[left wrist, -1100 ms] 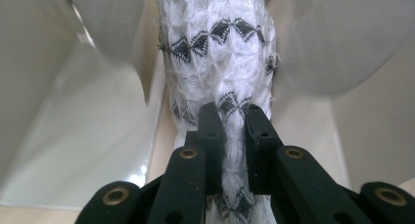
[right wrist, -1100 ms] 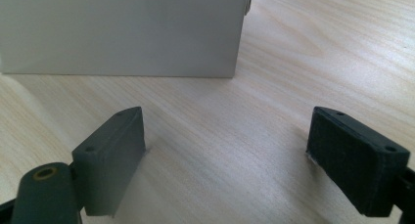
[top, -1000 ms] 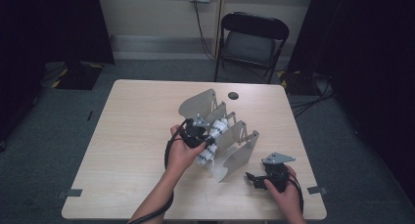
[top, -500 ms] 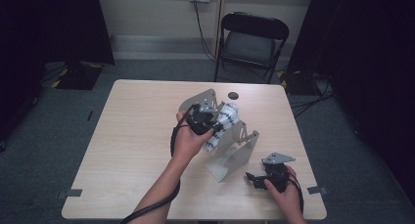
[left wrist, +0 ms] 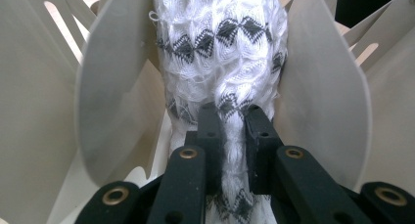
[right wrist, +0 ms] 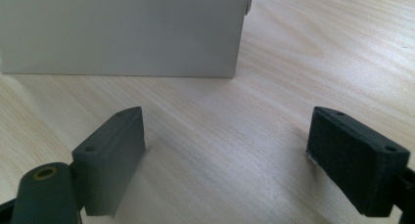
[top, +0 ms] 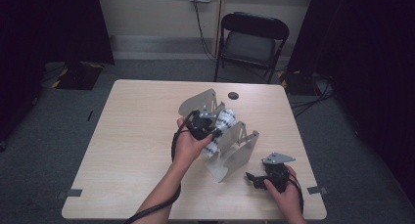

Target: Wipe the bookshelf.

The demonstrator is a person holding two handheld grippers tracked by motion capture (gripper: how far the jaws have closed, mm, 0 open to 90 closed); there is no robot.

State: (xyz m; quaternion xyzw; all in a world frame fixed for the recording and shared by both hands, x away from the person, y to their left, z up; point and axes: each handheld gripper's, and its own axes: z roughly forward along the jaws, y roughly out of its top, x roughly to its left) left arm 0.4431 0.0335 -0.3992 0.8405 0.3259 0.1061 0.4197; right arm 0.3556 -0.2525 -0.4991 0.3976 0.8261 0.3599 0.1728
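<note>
**Sock halfway into the divider rack**

While the left gripper (top: 211,127) sits over the middle of the table (top: 132,150), its jaws are pinched nearly together on a white sock (left wrist: 220,62) with black diamond bands, the fabric bunched up between the pads. The sock sits in a slot between two pale fins of the rack (top: 235,155), roughly mid-table. Its near end runs down behind the jaws and off the bottom of the left gripper view, so I can't see where it ends. From above, its long axis runs diagonally, far end pointing up and right toward the chair side. Over at the right front corner, the right gripper (top: 258,179) rests low on the wood, jaws spread wide with nothing between them, facing the rack's flat end plate.
</note>
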